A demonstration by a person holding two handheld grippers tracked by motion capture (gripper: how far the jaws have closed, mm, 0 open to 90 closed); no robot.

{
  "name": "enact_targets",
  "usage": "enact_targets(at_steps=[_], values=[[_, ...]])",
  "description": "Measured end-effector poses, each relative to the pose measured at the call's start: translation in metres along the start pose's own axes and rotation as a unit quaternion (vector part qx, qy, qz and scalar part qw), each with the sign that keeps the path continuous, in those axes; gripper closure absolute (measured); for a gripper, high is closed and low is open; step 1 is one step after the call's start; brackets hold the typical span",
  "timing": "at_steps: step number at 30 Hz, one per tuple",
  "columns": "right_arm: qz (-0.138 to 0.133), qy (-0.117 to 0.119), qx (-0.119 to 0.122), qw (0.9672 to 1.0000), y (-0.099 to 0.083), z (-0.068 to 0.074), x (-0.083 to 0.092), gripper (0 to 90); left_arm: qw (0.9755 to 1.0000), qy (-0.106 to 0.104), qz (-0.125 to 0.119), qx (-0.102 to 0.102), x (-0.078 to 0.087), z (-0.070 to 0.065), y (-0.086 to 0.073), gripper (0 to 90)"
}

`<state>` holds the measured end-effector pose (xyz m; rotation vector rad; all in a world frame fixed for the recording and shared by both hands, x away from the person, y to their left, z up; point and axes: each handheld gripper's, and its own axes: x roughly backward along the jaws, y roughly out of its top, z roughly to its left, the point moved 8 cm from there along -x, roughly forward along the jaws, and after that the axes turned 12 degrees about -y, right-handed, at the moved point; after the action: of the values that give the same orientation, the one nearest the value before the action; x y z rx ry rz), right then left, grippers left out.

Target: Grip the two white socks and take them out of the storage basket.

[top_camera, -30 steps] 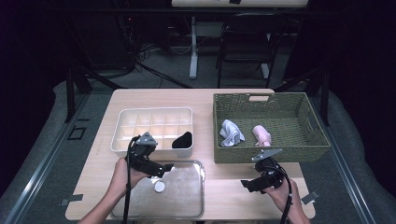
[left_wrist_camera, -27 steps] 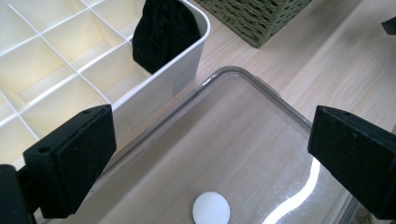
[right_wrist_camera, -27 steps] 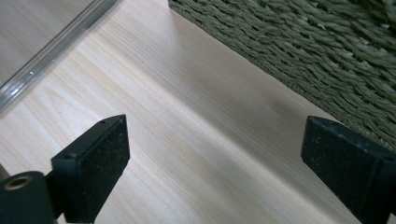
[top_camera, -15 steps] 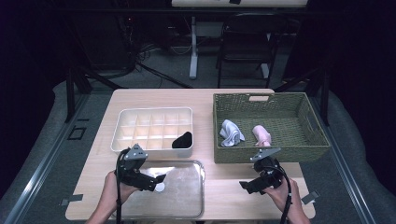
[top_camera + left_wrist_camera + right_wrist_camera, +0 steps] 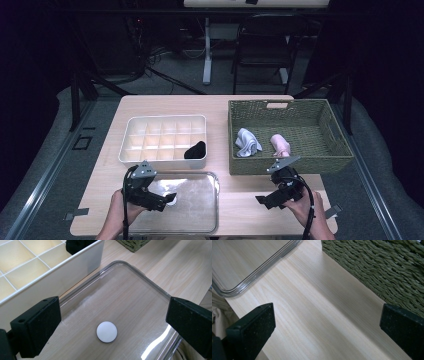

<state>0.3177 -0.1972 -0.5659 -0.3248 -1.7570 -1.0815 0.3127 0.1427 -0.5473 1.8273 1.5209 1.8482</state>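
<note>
A small white round disc (image 5: 106, 331) lies in the clear shallow tray (image 5: 140, 272) near the table's front edge. My left gripper (image 5: 112, 315) hovers over the tray's left part (image 5: 200, 210), open, with the disc (image 5: 171, 201) below and between its jaws, untouched. My right gripper (image 5: 260, 200) is held over bare wood between the tray and the green wicker basket (image 5: 287, 132). It is open and its jaws have just been opening, with nothing between them (image 5: 327, 327).
A white compartment box (image 5: 165, 140) behind the tray holds a black item (image 5: 195, 150) in its near right cell. The basket holds a grey-blue cloth (image 5: 248, 142) and a pink roll (image 5: 280, 145). Its woven wall (image 5: 382, 267) stands close to my right gripper.
My left gripper has drawn back from the box's front wall toward the near edge and sunk a little over the tray. The right gripper has stayed in place.
</note>
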Motion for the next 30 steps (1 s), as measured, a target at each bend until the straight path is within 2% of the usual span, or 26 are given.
enact_targets(at_steps=[3,4,6,9,12,21,30], values=[[-0.003,0.002,0.0,1.0,0.002,0.001,0.002,0.0,1.0,0.001,-0.004,0.002,0.0,0.001,0.0,0.0],[0.001,0.007,-0.002,1.0,0.004,0.002,0.006,0.0,0.9999,0.013,-0.01,-0.006,0.001,0.002,0.0,0.0],[-0.002,0.016,-0.008,0.9998,0.007,0.002,0.011,0.0,0.9999,0.009,-0.011,-0.001,0.0,0.003,-0.001,0.0],[-0.006,0.023,-0.012,0.9996,0.01,0.0,0.016,0.0,1.0,0.006,0.001,-0.002,-0.003,0.004,-0.004,0.1],[-0.016,0.034,-0.019,0.9991,0.016,-0.001,0.025,0.0,0.9999,0.009,-0.002,-0.005,-0.002,0.002,-0.003,0.1],[-0.042,0.022,-0.013,0.9988,0.041,-0.011,0.047,0.0,1.0,0.005,-0.001,-0.003,-0.004,0.0,-0.005,0.1],[-0.049,0.017,-0.017,0.9985,0.068,-0.032,0.047,0.0,0.9999,0.003,0.011,0.0,-0.007,0.001,-0.011,0.0]])
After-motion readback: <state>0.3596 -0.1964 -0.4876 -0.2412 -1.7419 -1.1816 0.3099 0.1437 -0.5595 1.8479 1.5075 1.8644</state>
